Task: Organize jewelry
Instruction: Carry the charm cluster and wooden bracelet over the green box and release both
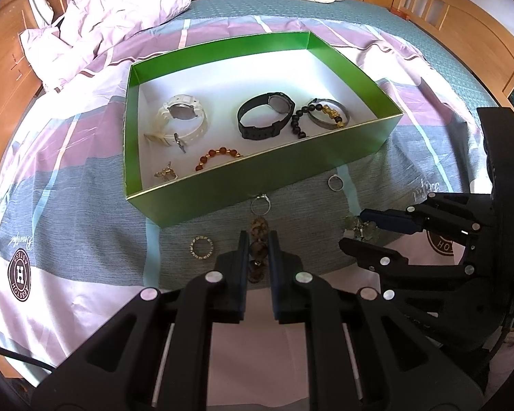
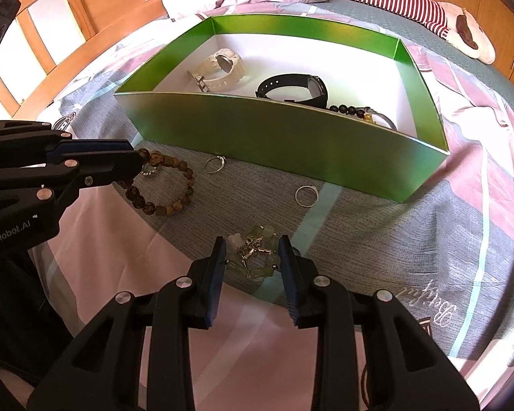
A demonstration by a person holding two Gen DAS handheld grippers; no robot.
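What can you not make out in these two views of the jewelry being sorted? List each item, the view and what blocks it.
- Brown bead bracelet, left wrist view: mostly hidden between the left claw fingers.
- Amber bead bracelet, left wrist view: partly cut by the green box front wall; absent from the right wrist view.
- Pale green bracelet, right wrist view: whether the right claw pads press it is unclear.
- Silver rings: details too small.

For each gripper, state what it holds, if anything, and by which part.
Left gripper is shut on the brown bead bracelet, pinching one stretch of its beads. Right gripper clamps the pale green bracelet across its sides.
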